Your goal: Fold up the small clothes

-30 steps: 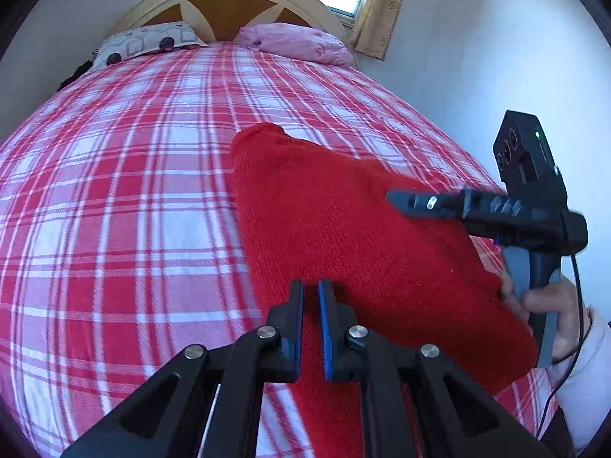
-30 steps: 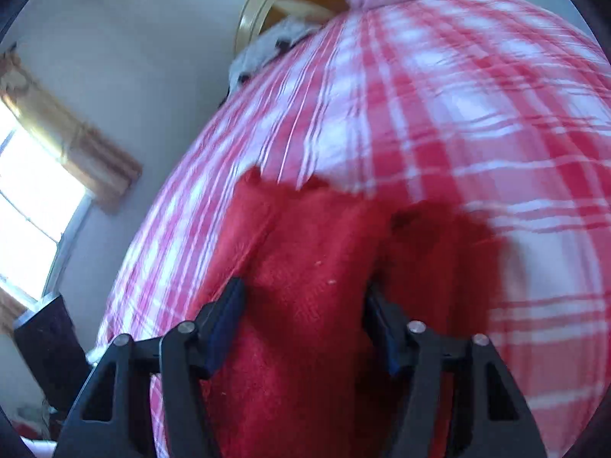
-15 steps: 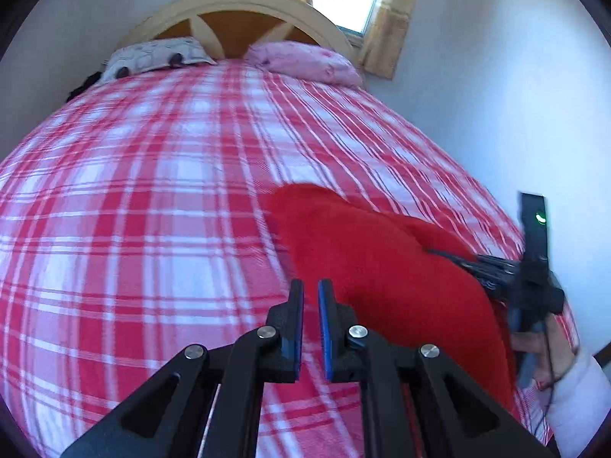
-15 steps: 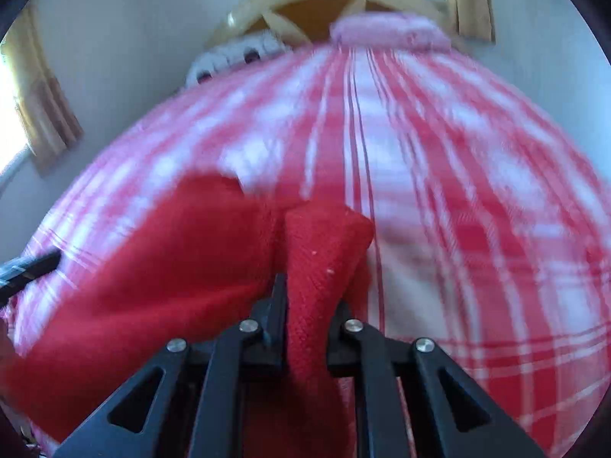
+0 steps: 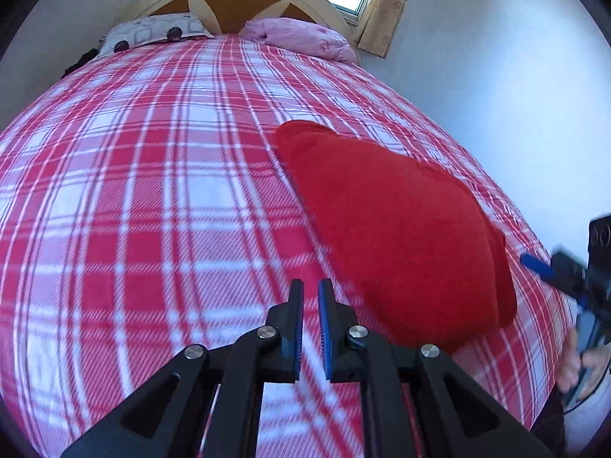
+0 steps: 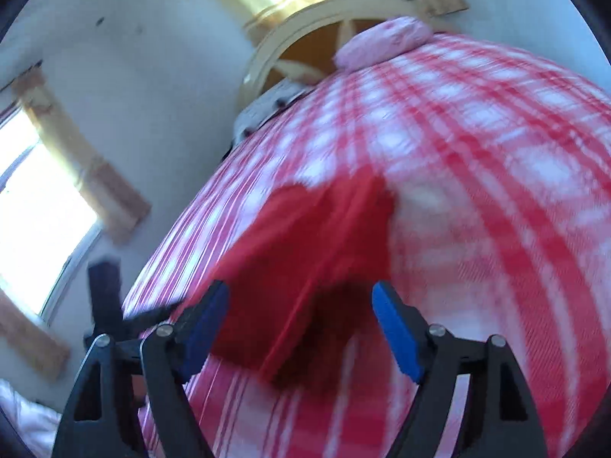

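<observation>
My left tongs (image 5: 310, 297) are pinched together w/ nothing in them, over the red-and-white checked bedspread (image 5: 133, 198). Just to the right, the red knit garment (image 5: 389, 229) lies folded on the bed, near the right edge. My right tongs (image 6: 301, 307) are opening wide, blue pads apart; the garment lies under the gap, not gripped. View is blurry.

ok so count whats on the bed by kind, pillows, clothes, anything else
pillows: 2, a patterned white pillow and a pink pillow at the headboard
clothes: 1, a folded red garment on the plaid bedspread
anything else: 0 visible
total: 3
</observation>
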